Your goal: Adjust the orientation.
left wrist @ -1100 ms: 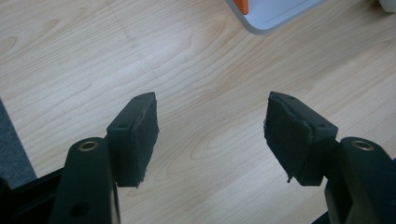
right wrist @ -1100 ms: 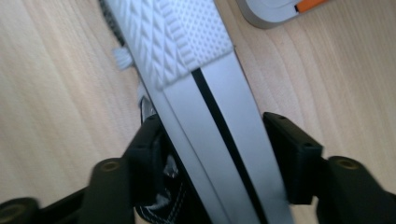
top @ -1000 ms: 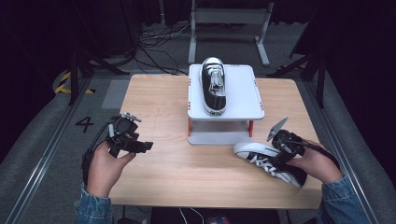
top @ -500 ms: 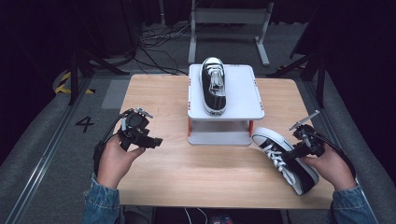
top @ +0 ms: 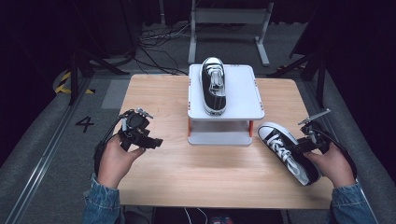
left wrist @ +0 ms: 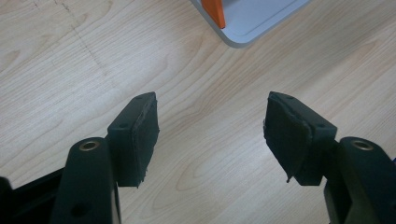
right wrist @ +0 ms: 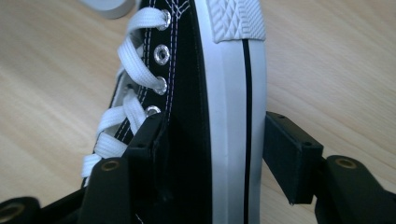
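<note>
Left gripper hovers over bare table at left side, jaws spread wide w/ nothing between; in its own view there is wood grain below and a corner of the stand at top.

Centre: white stand w/ one shoe already on top, toe toward the person, left half of the platform. Room is free beside it, on the right half.

Right gripper sits at the 2nd shoe, which lies on the table just right of the stand, toe near the stand's front corner. Jaws have just been opening; the sole side of the shoe is between them, left pad touching the canvas, right pad apart from the rubber. So it looks like a release or re-grip, not a firm pinch.

Step, as I judge: 2nd shoe is put down for a better grip. Next: close on it again, lift above the stand edge, set it next to the 1st.

Careful: heel is near the table's right edge, and the toe is close to the stand leg.
</note>
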Demonstrator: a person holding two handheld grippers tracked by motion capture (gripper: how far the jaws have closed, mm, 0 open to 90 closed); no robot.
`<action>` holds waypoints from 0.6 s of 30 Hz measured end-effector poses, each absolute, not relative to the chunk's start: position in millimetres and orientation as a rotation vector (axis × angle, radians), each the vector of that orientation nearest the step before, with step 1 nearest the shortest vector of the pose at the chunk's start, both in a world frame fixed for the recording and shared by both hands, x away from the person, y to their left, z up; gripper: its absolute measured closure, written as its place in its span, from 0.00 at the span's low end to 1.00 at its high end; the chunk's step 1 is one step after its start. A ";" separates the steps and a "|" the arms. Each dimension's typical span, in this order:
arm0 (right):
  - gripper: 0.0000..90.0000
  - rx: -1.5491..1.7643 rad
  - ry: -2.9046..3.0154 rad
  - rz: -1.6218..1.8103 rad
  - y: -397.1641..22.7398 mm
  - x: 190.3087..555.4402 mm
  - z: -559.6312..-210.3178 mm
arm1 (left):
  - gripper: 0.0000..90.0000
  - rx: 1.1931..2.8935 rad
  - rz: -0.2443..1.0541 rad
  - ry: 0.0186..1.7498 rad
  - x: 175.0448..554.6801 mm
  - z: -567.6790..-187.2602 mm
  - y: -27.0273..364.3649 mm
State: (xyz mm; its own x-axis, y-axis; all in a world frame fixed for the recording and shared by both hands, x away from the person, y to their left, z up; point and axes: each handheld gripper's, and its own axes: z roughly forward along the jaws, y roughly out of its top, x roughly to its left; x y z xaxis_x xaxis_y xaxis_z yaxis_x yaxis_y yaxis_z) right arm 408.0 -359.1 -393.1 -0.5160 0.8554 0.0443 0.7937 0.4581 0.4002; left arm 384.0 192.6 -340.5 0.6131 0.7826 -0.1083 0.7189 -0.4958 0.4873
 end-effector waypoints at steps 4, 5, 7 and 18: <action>0.56 1.437 2.430 0.503 -366.1 407.2 -392.1 | 0.40 2.351 0.177 1.182 385.3 -341.8 190.7; 0.57 1.409 2.344 0.406 -368.6 405.7 -390.8 | 0.40 2.355 0.176 1.181 385.6 -341.8 190.4; 0.58 1.408 2.314 0.390 -372.1 405.3 -390.1 | 0.40 2.354 0.172 1.180 386.2 -342.6 189.3; 0.64 1.428 2.515 0.505 -385.6 372.7 -360.3 | 0.40 2.384 0.157 1.140 395.1 -343.8 175.8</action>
State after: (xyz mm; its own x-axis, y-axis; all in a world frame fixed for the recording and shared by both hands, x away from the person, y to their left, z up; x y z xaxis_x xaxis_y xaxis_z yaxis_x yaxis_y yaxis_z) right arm 372.7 -385.6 -360.3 -0.5108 0.8596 -0.0097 0.7891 0.4733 0.3915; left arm 395.1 175.8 -343.8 0.6444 0.7575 -0.1041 0.7013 -0.5313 0.4753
